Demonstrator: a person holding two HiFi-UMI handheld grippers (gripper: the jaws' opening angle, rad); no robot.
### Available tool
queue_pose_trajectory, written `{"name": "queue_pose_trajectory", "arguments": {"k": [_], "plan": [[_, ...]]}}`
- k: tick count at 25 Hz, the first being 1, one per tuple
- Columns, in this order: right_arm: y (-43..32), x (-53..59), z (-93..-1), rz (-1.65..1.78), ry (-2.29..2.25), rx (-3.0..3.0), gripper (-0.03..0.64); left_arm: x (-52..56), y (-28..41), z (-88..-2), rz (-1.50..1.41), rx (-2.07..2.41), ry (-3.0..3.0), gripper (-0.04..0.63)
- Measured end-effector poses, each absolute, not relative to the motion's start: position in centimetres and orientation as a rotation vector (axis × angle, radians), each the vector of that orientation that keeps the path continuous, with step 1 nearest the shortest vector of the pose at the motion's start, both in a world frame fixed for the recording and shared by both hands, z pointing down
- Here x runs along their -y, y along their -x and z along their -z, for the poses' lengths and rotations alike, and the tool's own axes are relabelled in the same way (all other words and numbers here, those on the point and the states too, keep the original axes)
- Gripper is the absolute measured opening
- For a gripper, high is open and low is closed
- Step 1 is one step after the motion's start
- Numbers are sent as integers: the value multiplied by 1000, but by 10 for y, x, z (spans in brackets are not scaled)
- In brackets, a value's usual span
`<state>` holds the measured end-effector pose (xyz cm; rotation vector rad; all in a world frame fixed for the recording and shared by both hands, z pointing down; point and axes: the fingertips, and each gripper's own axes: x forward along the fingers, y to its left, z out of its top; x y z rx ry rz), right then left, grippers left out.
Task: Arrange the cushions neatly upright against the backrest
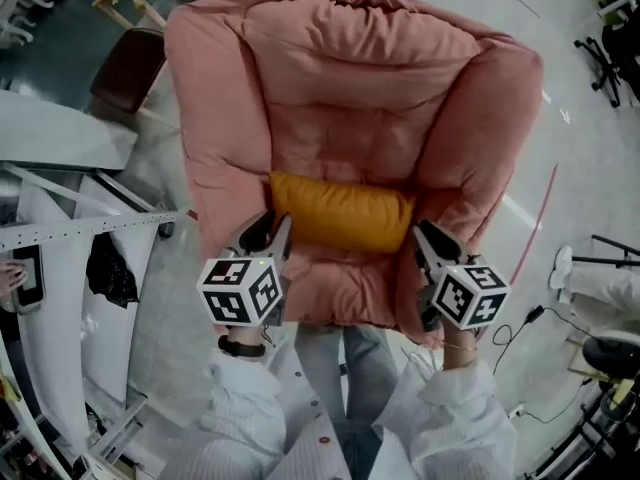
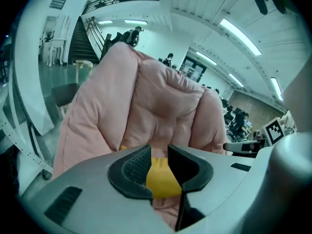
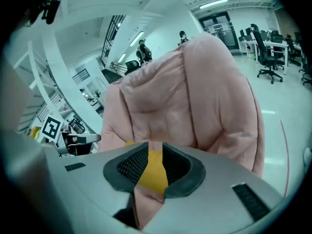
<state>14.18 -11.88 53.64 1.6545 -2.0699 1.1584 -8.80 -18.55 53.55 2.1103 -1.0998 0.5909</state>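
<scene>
A yellow cushion [image 1: 345, 213] lies crosswise on the seat of a pink padded armchair [image 1: 350, 88], its long side against the foot of the backrest. My left gripper [image 1: 268, 226] hovers at the cushion's front left corner, and my right gripper [image 1: 430, 238] sits just off its right end by the chair's arm. In the left gripper view the gripper [image 2: 159, 150] has its jaws parted, and the cushion [image 2: 160, 177] shows through the gap, untouched by the pads. The right gripper [image 3: 155, 147] is likewise parted, with the cushion [image 3: 153, 172] beyond it.
A dark brown chair [image 1: 125, 68] stands behind the armchair at the left. White metal frames [image 1: 70, 228] crowd the left side. Cables [image 1: 520, 323] run over the floor at the right, near a person's white-clad leg [image 1: 600, 283]. An office chair [image 1: 610, 48] is far right.
</scene>
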Motion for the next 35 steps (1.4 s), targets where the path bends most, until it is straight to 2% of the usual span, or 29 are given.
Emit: {"name": "queue_pose_trajectory", "arguments": {"k": [4,13,20,28,35], "plan": [[-127,116,-472,-1038,-1598,2201,72,169,76,-481,-504,1087,-2149,74],[-102,104,-310,-727,-1533,2503,52,143,49,-345,-321,1104,-2310,52],[-86,78,-220,-457,-1502,2613,35,116,14,-248,-160,1045,-2509,44],[-75,59,-148,-273,-1498,2744,18,90,-2,-171,0,1037,-2680,17],[-62,56,-124,-232,-1461,2828,18,81,-4,-142,74,1003,-2729,11]]}}
